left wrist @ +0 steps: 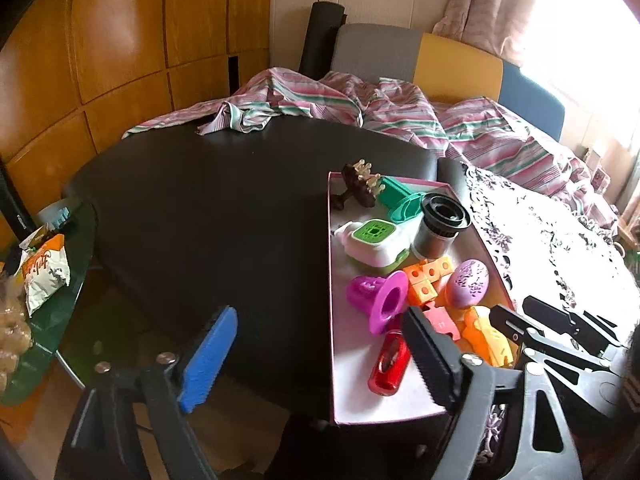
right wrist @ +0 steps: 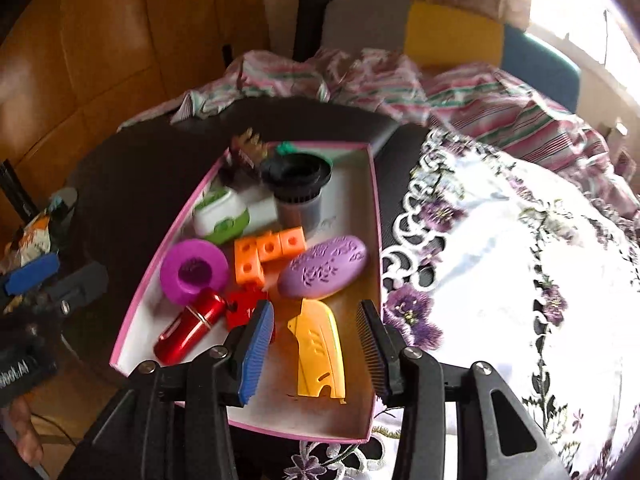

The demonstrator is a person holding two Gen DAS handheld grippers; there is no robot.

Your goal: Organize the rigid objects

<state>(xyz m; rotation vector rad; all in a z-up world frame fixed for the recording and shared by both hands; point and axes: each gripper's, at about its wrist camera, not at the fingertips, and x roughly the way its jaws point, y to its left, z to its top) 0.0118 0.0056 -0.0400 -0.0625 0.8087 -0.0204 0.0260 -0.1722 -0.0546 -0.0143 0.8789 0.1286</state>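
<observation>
Gripper state first: right gripper [right wrist: 316, 344] at lower centre of its own view, jaws spread, pinching nothing; the yellow comb-like piece [right wrist: 318, 350] lies flat on the tray floor between the pads, apparently untouched. Left gripper [left wrist: 318, 360] at the bottom of its view, jaws spread wide and empty, one pad over the dark surface [left wrist: 224, 208], the other over the tray's near end.

Pink-rimmed tray [right wrist: 138, 300] holds all the task items. Handling judged from looks:
- Yellow piece: thin hard plastic, light, slick; best pinched across its narrow width, mid-length.
- Red metallic cylinder [right wrist: 188, 330], left of it: smooth, likely to roll or slip; grip across the barrel.
- Magenta funnel [right wrist: 194, 272]: light, hollow; take by the rim.
- Orange cube blocks [right wrist: 264, 256], mid-tray: stiff, flat faces, easy hold.
- Purple embossed oval [right wrist: 324, 266]: rounded, could squirt out; grip across the short axis.
- Dark cup [right wrist: 298, 196], far end: upright, tippy; grasp across the body.

Beyond, in the upper frame, a striped cloth [right wrist: 480, 108].
</observation>
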